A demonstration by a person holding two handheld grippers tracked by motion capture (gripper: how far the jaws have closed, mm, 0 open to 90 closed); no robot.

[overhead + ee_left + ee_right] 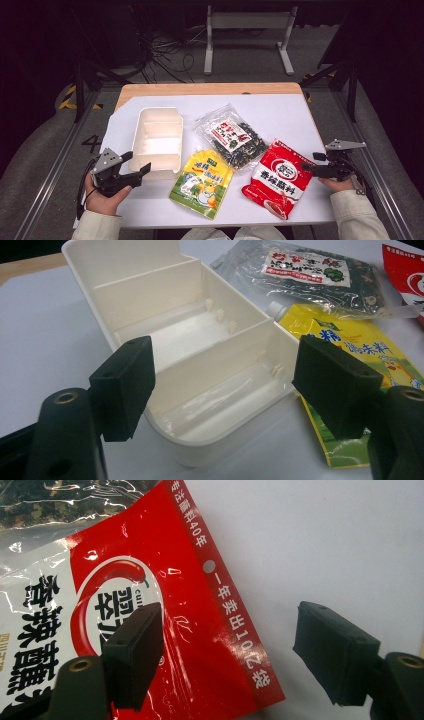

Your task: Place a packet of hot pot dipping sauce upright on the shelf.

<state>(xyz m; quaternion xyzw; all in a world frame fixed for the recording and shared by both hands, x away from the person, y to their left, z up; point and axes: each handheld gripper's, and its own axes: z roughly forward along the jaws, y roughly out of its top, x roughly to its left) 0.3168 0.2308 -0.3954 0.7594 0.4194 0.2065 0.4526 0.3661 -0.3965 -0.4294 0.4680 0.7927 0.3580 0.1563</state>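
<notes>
A cream box with dividers (156,116) stands at the table's left. Right of it lie a yellow spouted pouch (202,182), a clear bag of dark dried bits (235,135) and a red packet (277,177). My left gripper (137,162) is open at the box's near left corner; in the left gripper view it (227,385) frames the box's rounded end (150,295), beside the pouch (350,340). My right gripper (310,162) is open at the red packet's right edge. In the right gripper view it (232,652) has one jaw over the packet (165,580) and the other over bare table.
A white sheet (280,110) covers the wooden table. Aluminium rails (60,155) run along both sides. Behind the table stand a white metal frame (247,30) and loose cables (165,55) on the floor. Bare sheet lies behind the bags.
</notes>
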